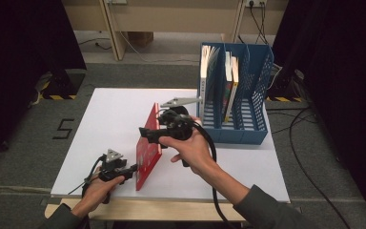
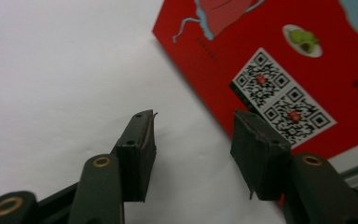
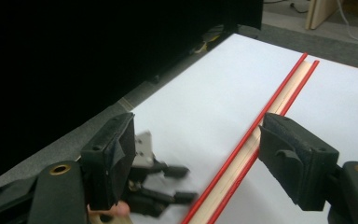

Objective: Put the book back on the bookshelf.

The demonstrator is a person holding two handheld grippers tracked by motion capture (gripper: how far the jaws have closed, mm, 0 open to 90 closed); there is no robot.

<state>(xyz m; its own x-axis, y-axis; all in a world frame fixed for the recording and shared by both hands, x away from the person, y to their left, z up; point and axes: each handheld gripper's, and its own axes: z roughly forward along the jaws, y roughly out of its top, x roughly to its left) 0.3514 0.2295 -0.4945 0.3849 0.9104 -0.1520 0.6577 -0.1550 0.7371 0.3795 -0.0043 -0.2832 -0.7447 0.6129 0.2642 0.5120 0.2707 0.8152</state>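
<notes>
My left gripper point(image 1: 132, 171): black jaws, brass-coloured rivets, grey three-cornered plate on top. My right gripper point(image 1: 148, 135): same black, grey plate too, black cable trailing.

Red book point(image 1: 148, 148) between them: bright red cover, cream page edges in the right gripper view. Cover print, left gripper view: two black-and-white QR squares with red centres on a white patch, a small white oval holding something green, pale blue shapes at the far edge.

Table point(image 1: 109, 119): plain white top, light wood front edge.

File rack point(image 1: 248, 95), far right: blue, perforated mesh sides. Books point(image 1: 230, 86) in it: white, yellow and red edges.

Floor: grey carpet, black mark at left.

My sleeves: dark grey.
</notes>
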